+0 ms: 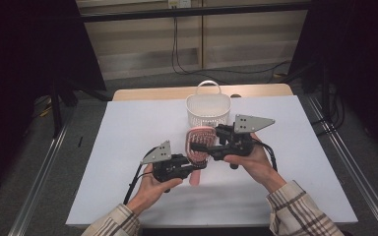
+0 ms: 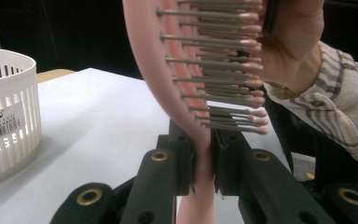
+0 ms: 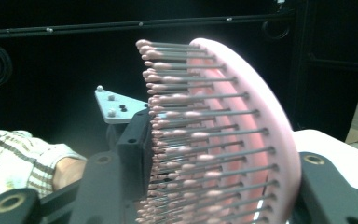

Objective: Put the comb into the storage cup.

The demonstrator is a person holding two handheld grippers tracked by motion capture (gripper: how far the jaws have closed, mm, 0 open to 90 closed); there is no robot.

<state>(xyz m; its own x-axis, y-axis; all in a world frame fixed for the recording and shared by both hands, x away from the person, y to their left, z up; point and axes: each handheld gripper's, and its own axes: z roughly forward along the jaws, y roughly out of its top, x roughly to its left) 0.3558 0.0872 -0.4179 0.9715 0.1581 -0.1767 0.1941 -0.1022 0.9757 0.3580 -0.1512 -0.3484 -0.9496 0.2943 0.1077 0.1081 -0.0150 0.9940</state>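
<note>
Covering most of the scene, the white tabletop (image 1: 128, 147) carries a white slotted basket (image 1: 207, 110) with a loop handle near its far edge (a barcode label shows on the basket's wall in the left gripper view). Both of the person's hands come in from the near side, plaid sleeves at the wrists, each with a tool held above the surface.

Between them is a pink paddle hairbrush (image 1: 198, 147), lifted off the tabletop just in front of the basket, its handle pointing back toward the person. The left tool (image 1: 189, 168) is clenched on the brush's pink handle; in the left gripper view the two black jaws press the handle from both sides, with the head rising above them.

The right tool (image 1: 211, 142) meets the brush head from the right. Its jaws straddle the head, one facing the tips of the bristles, the other behind the pink back (whether the pads actually press I cannot tell).
</note>
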